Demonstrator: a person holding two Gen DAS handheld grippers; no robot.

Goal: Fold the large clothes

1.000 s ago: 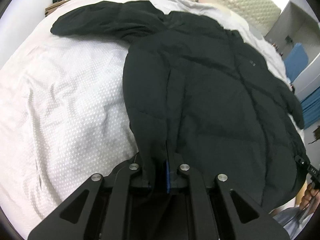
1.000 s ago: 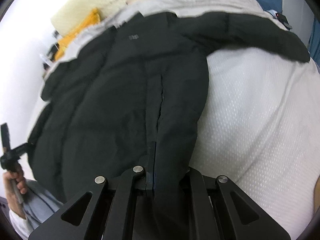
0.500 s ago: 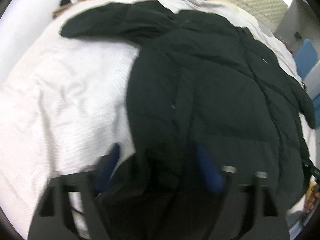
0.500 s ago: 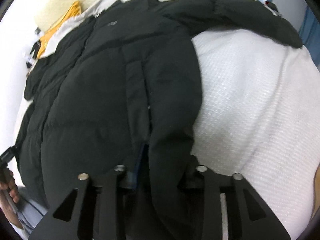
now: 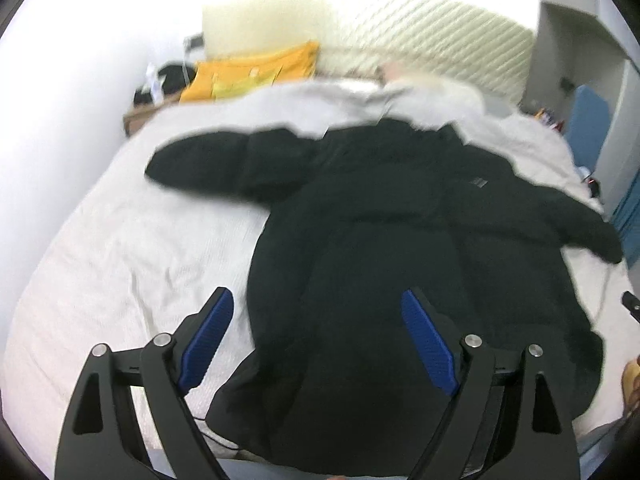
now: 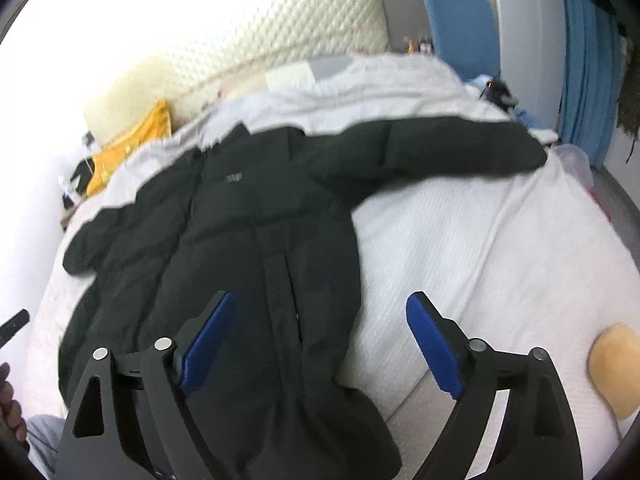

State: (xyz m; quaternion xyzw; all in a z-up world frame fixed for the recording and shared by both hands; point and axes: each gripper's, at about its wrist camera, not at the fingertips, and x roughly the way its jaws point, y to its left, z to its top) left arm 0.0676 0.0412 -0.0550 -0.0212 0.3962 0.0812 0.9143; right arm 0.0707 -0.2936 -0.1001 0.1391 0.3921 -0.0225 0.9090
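**Black coat laid flat on bed; both hand-held grippers released**

1. Bed (image 5: 120,248): covered by a white textured bedspread. It fills the field ahead of and below both hand-held grippers. A pale quilted headboard (image 5: 448,36) stands at the far end.

2. Black padded coat (image 5: 380,248): lies front-up on the bed, directly ahead of both hand-held grippers, collar toward the headboard. Both sleeves are spread outward. In the left wrist view, one sleeve (image 5: 224,164) extends far-left of the fingers. In the right wrist view, the other sleeve (image 6: 452,148) extends far-right. The hem is the part nearest the fingers and passes beneath them in both views.

3. Yellow garment (image 5: 248,74): lies beyond the coat, near the headboard, far-left of the left hand-held gripper.

4. Left hand-held gripper (image 5: 316,334): jaws are opening, spread wide. The blue pads (image 5: 428,344) are clear of the fabric; the coat sits below the gap, not clamped.

5. Right hand-held gripper (image 6: 320,340): jaws are opening, spread wide. The coat front lies below the gap, not clamped; the right-side pad (image 6: 434,346) is over bare bedspread.
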